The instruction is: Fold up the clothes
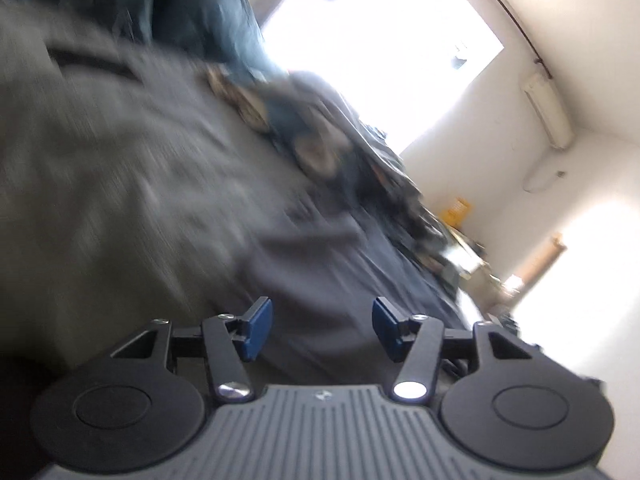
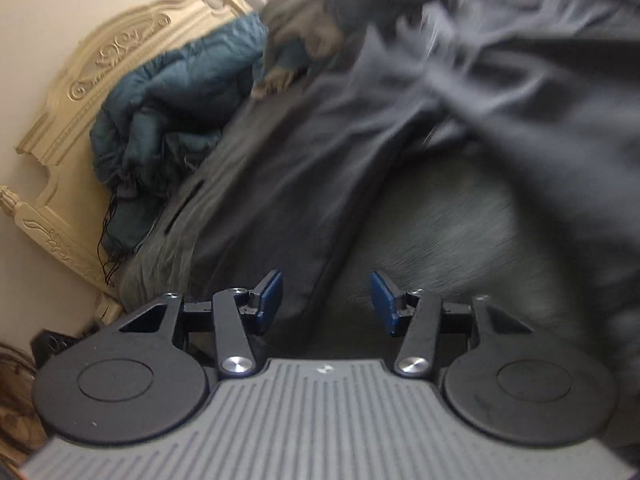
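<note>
Right hand-held gripper (image 2: 325, 302) open above dark garment (image 2: 280, 184) stretching toward headboard (image 2: 116, 56)

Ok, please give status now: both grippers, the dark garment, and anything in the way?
Left gripper open, empty. Right gripper open, empty. Dark garment lies loose on bed, not folded. Teal quilt bunched by headboard, not in the way.

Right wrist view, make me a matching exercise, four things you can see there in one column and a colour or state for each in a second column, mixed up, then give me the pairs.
Column one:
1. headboard
2. quilt
3. right gripper
4. dark garment

Column two:
A. teal, bunched up
B. cream, carved
C. dark grey, lying spread on the bed
D. open, nothing between the pads

Pairs: 1-B, 2-A, 3-D, 4-C
</note>
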### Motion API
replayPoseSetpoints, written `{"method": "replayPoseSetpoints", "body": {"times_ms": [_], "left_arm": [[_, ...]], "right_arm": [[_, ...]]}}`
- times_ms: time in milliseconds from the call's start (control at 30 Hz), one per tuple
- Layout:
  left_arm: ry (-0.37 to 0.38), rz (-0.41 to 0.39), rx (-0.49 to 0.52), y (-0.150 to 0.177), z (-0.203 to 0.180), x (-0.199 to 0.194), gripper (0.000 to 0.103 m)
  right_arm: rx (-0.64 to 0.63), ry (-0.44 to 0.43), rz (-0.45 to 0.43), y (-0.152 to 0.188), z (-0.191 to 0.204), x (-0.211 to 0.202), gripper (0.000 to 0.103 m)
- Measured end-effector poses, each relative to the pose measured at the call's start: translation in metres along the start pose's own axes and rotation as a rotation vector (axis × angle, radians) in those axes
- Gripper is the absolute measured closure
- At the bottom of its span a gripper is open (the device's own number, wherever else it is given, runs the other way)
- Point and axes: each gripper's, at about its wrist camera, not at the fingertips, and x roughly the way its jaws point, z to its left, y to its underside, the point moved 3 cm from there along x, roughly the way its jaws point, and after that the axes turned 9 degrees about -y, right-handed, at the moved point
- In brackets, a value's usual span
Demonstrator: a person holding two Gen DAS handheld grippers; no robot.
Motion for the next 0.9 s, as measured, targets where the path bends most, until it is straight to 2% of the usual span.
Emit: {"method": "replayPoseSetpoints", "body": {"times_ms": [67, 133, 200, 300, 333, 400, 433, 467, 533, 600, 700, 800, 900], "left_arm": [[-0.036, -0.029, 0.031, -0.014, 0.010, 0.004, 0.047], [-0.050, -0.020, 0.056, -0.024, 0.018, 0.017, 0.047], [-0.047, 0.023, 0.080, -0.030, 0.019, 0.033, 0.047], [-0.042, 0.099, 0.138, -0.021, 0.013, 0.048, 0.048], [-0.054, 0.104, 0.174, -0.018, 0.010, 0.047, 0.051], [-0.076, 0.120, 0.226, -0.012, 0.003, 0.045, 0.073], [-0.055, 0.159, 0.193, -0.015, 0.004, 0.050, 0.089], [-0.014, 0.209, 0.128, -0.018, 0.008, 0.052, 0.098], [0.077, 0.291, -0.006, -0.026, 0.014, 0.052, 0.098], [0.180, 0.294, -0.123, -0.043, 0.014, 0.046, 0.098], [0.282, 0.286, -0.252, -0.070, 0.010, 0.040, 0.098], [0.334, 0.284, -0.320, -0.089, 0.003, 0.039, 0.098], [0.346, 0.302, -0.363, -0.097, -0.002, 0.043, 0.098]], "right_arm": [[-0.004, 0.006, 0.011, 0.001, 0.006, 0.007, 0.054], [-0.001, 0.003, 0.019, 0.002, 0.010, 0.010, 0.054], [0.019, -0.009, 0.041, 0.004, 0.013, 0.014, 0.056], [0.027, -0.005, 0.078, 0.013, 0.015, 0.024, 0.058], [0.024, -0.003, 0.086, 0.016, 0.016, 0.026, 0.059], [0.015, 0.000, 0.097, 0.021, 0.018, 0.031, 0.066], [0.007, 0.001, 0.098, 0.022, 0.019, 0.032, 0.074], [0.009, -0.007, 0.100, 0.022, 0.020, 0.034, 0.088], [0.023, -0.032, 0.101, 0.020, 0.020, 0.037, 0.097], [0.011, -0.049, 0.080, 0.013, 0.025, 0.034, 0.099], [-0.027, -0.093, 0.007, -0.007, 0.040, 0.017, 0.099], [0.021, -0.185, -0.068, -0.034, 0.049, -0.001, 0.100], [0.091, -0.277, -0.127, -0.057, 0.050, -0.016, 0.100]]}}
